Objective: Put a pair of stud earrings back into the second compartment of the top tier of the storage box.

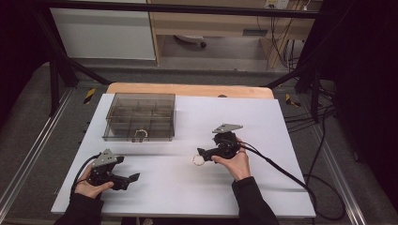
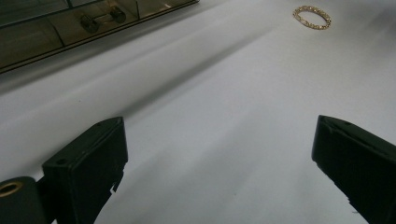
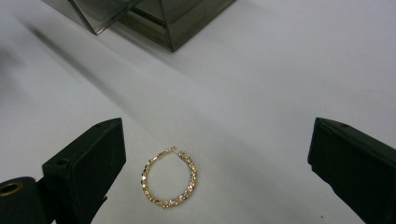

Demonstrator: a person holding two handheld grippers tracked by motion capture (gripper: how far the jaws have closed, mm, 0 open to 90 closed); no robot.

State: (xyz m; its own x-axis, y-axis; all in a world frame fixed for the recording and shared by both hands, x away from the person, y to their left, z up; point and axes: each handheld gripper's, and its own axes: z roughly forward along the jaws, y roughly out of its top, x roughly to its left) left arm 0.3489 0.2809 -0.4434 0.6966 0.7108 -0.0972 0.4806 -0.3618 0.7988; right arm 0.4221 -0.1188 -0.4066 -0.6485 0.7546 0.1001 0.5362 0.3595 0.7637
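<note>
My right gripper (image 1: pixel 202 154) is wide open with nothing in it, and the little gold ring (image 3: pixel 169 178) lies flat on the white table (image 1: pixel 263 126) between its two black jaws, closer to one jaw, not touching either one. My left gripper (image 1: pixel 131 179) is open and empty too, resting low near my side of the table, and from there the gold ring (image 2: pixel 312 17) is far off. The see-through box (image 1: pixel 140 117) with small rooms inside sits at the back left, well apart from the ring.
</note>
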